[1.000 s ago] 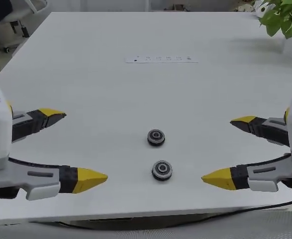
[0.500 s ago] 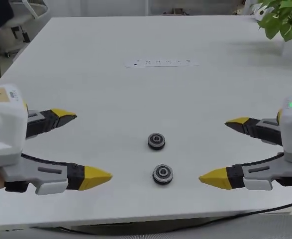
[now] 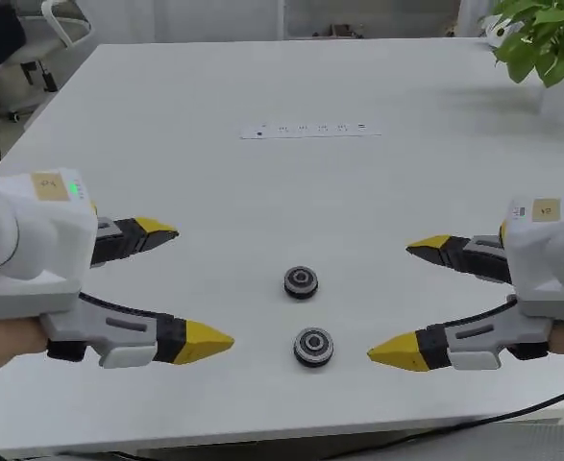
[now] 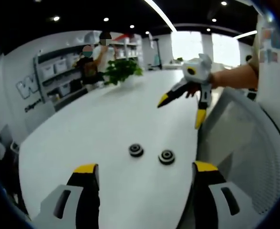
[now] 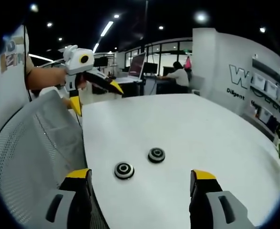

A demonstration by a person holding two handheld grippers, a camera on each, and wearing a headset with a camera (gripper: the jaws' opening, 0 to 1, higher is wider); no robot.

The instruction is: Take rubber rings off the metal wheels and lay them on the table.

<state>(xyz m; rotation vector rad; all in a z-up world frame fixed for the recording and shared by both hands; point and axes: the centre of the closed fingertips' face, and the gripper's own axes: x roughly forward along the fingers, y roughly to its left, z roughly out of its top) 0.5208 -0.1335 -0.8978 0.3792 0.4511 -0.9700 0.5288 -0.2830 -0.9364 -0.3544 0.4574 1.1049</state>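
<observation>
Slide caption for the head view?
Left gripper and right gripper, open, flank the far wheel and near wheel on the table.

Table (image 3: 378, 192) matt white, smooth. Metal wheels (image 3: 301, 281) shiny at hub; rubber rings (image 3: 299, 349) matt black.

Open-plan office or lab workspace.
- Landmark: large white rectangular table (image 3: 291, 86).
- Beyond its far left corner: white swivel office chair (image 3: 56, 24).
- At its far right corner: green leafy potted plant (image 3: 541, 38).
- Behind the plant: grey shelving with white storage bins (image 4: 58, 76).
- Beyond its far side: dark block wall lettering (image 5: 242, 76).
- Off its left end: seated person at a desk (image 5: 180, 76) and an open grey laptop (image 5: 136, 64).
- Overhead: long white ceiling strip lights (image 4: 161, 14).
</observation>
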